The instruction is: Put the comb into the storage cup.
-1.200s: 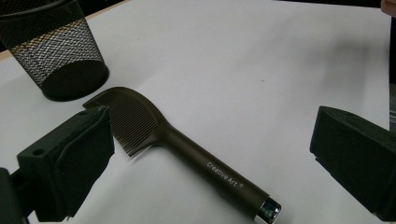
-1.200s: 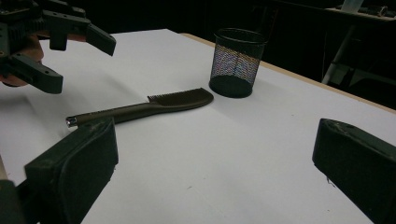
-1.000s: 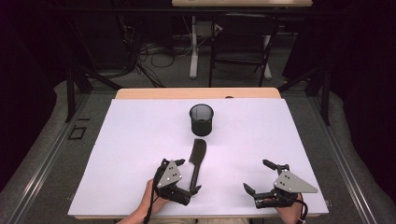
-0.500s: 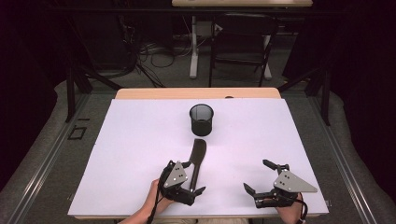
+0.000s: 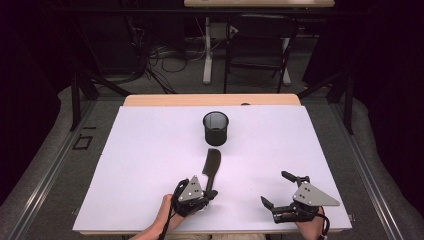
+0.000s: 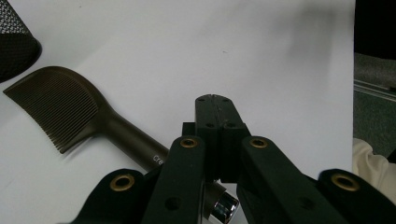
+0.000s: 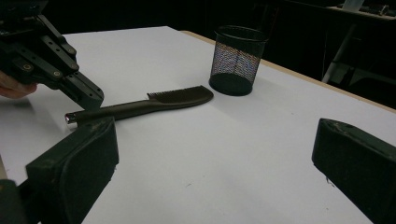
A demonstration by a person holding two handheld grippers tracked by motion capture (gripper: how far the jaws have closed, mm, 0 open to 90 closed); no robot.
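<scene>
1. Missed grasp. The left gripper has just been closing and its jaws now meet flush with nothing between them. The comb lies flat on the table, handle toward the person, and the handle runs under and beside the jaws, not inside them. A lift from here likely comes up empty.
2. Shove risk. Clenched jaws sit right over the handle end. Any sideways drag could spin the comb or skid it toward the near edge.
3. Tip risk. The comb's teeth end sits near the mesh cup. A push forward could knock the cup.
4. Right gripper is released, jaws wide, well apart at the near right. Low risk.
</scene>
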